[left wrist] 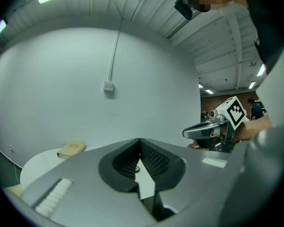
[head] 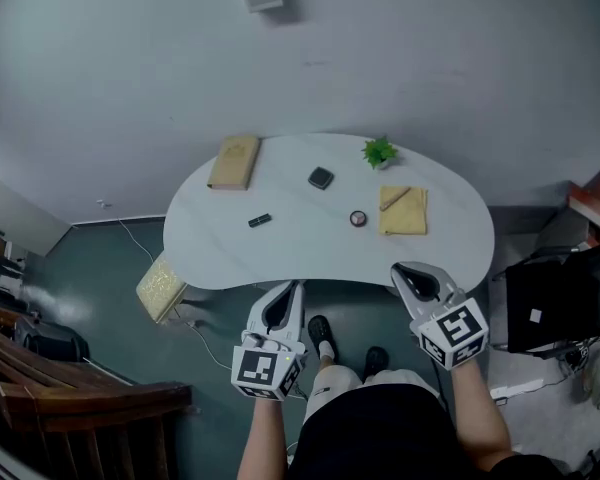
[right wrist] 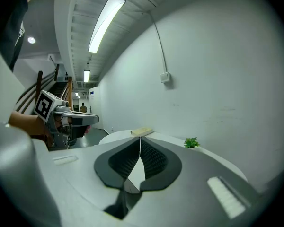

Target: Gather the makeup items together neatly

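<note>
On the white kidney-shaped table (head: pixel 280 253) lie a small black tube (head: pixel 260 220), a dark square compact (head: pixel 321 178), a small round pot (head: pixel 358 218) and a slim stick (head: pixel 395 198) on a yellow cloth (head: pixel 404 211). My left gripper (head: pixel 286 293) hangs shut and empty just off the table's near edge. Over the near right edge, my right gripper (head: pixel 408 274) is also shut with nothing in it. In the left gripper view the jaws (left wrist: pixel 139 143) meet tip to tip; the right gripper (right wrist: pixel 140 141) shows the same.
A tan book (head: pixel 234 162) lies at the table's far left and a small green plant (head: pixel 380 152) stands at the far edge. A yellow box (head: pixel 161 288) sits on the floor left of the table. Wooden stair rails (head: pixel 70 388) lie at the left, dark equipment (head: pixel 560 308) at the right.
</note>
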Action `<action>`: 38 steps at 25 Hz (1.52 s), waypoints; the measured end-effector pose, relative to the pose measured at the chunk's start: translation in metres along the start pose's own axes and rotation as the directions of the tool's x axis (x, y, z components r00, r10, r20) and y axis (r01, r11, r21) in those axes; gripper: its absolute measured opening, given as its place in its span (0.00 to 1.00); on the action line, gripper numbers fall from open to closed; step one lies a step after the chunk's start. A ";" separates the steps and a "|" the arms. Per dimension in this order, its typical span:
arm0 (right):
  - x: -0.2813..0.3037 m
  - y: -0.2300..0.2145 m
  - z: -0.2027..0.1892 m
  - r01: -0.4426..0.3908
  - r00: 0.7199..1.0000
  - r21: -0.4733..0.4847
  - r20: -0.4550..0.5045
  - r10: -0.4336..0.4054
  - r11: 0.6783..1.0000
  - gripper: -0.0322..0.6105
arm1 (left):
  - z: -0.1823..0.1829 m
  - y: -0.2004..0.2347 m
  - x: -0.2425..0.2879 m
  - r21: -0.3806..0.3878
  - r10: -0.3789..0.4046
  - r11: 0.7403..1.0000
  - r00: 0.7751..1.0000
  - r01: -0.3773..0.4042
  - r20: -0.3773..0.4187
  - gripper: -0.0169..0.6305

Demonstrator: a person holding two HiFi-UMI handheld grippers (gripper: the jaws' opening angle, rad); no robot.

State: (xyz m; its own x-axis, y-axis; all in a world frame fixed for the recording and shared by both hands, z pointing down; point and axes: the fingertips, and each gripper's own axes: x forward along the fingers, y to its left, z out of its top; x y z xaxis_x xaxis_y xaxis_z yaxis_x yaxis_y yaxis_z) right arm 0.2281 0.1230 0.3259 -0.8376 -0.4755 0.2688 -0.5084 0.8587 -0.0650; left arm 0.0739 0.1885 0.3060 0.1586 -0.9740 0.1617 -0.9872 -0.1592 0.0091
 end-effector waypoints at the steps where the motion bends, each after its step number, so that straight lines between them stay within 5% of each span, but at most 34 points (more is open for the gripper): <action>1: 0.003 0.001 -0.001 0.003 1.000 0.001 -0.005 -0.003 1.000 0.07 | -0.001 0.002 0.001 -0.002 -0.004 1.000 1.000 0.004 -0.003 0.03; 23: 0.125 -0.007 0.031 0.071 0.995 0.014 -0.065 -0.070 0.997 0.08 | 0.007 0.111 0.073 0.024 -0.134 0.991 0.991 0.134 -0.017 0.04; 38: 0.188 -0.008 0.022 0.184 0.971 0.043 -0.163 -0.175 0.982 0.30 | -0.005 0.170 0.107 0.034 -0.253 0.966 0.966 0.255 -0.052 0.14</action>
State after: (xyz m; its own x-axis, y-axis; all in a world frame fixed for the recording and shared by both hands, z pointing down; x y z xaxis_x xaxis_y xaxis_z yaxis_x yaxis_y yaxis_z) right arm 0.0703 0.0222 0.3558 -0.6923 -0.5806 0.4286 -0.6617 0.7477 -0.0559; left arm -0.0773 0.0584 0.3294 0.4025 -0.8921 0.2053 -0.9128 -0.4081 0.0161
